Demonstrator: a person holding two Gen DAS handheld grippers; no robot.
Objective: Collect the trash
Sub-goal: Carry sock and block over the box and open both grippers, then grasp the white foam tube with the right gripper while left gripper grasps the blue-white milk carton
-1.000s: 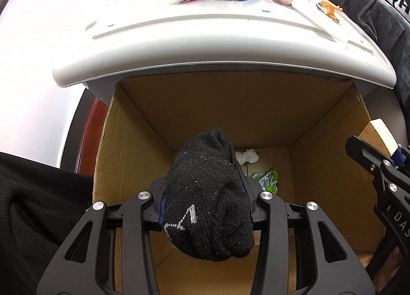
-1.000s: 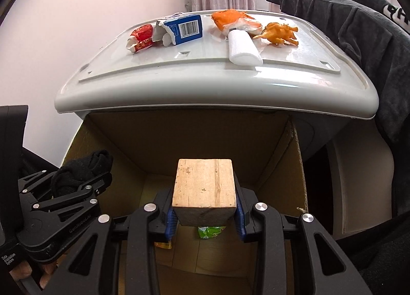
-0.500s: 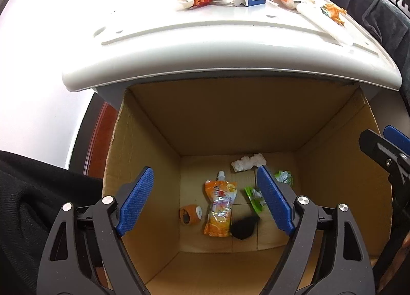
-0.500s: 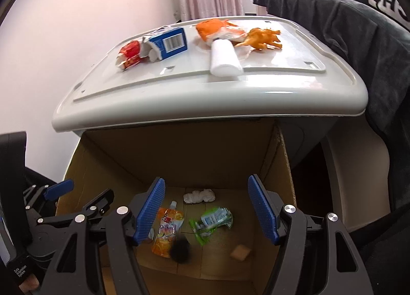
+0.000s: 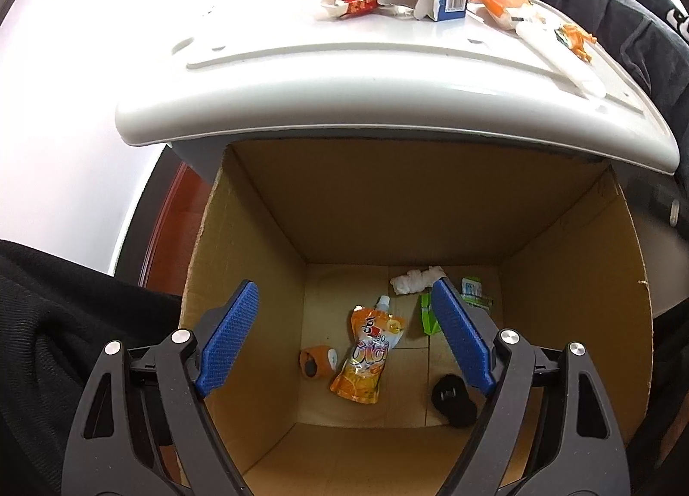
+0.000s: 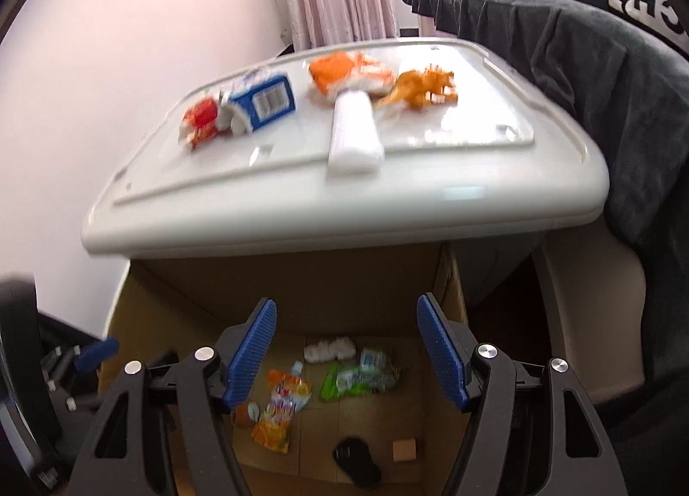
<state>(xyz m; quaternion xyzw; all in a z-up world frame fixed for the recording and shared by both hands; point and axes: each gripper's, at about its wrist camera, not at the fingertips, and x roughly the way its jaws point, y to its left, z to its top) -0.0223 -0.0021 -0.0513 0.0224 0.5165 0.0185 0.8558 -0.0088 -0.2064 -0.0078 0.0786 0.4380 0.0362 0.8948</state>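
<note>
Above cardboard box [image 5: 258,211], empty claw [image 5: 344,336].

The white plastic lid [image 6: 301,194] serves as the bench. On it, from left to right, lie a red wrapper [image 6: 200,121], a torn blue carton [image 6: 265,101], an orange packet [image 6: 349,73], a white foam block [image 6: 354,136] touching the packet's near edge, and an orange toy animal [image 6: 424,86].

Below it stands a cardboard box [image 5: 409,203]; on its floor lie an orange drink pouch [image 5: 368,356], a white tissue wad [image 5: 415,279], green wrappers [image 5: 430,315], a black sock [image 5: 452,399], a small orange piece [image 5: 316,362] and a wooden block [image 6: 404,450].
</note>
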